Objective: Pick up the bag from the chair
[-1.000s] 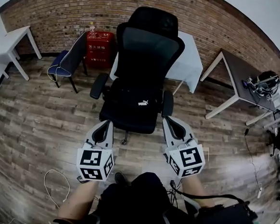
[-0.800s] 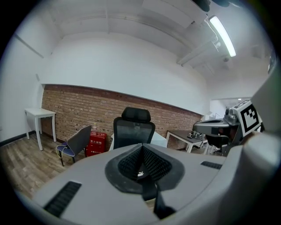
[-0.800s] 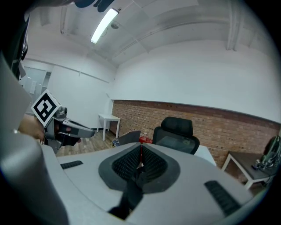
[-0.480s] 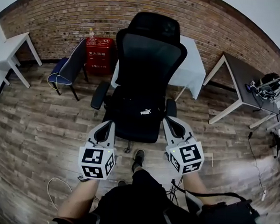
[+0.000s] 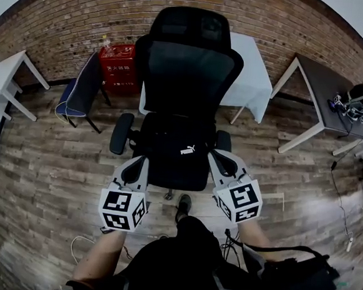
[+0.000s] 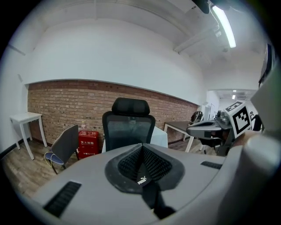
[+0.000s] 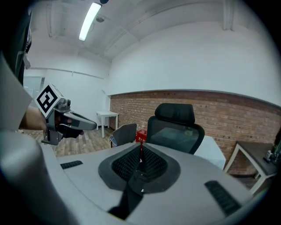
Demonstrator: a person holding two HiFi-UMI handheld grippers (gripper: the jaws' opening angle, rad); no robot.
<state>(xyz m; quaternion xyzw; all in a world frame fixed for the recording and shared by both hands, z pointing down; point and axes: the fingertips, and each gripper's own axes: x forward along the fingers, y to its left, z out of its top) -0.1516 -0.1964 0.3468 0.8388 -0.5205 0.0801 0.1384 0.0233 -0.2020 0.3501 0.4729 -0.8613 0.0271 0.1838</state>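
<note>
Black bag (image 5: 169,148) on chair (image 5: 187,66); left gripper (image 5: 140,160) and right gripper (image 5: 217,155) at seat's front corners, fingers pressed together.

The black bag (image 5: 172,143) merges with the equally black seat of the office chair (image 5: 187,66), so its outline cannot be traced; only a small white logo (image 5: 188,150) marks it. The chair's backrest hides most of the white-draped table (image 5: 250,78). Print on the red box (image 5: 117,67) is too small to read. The person (image 5: 184,266) is cut off by the lower edge.
</note>
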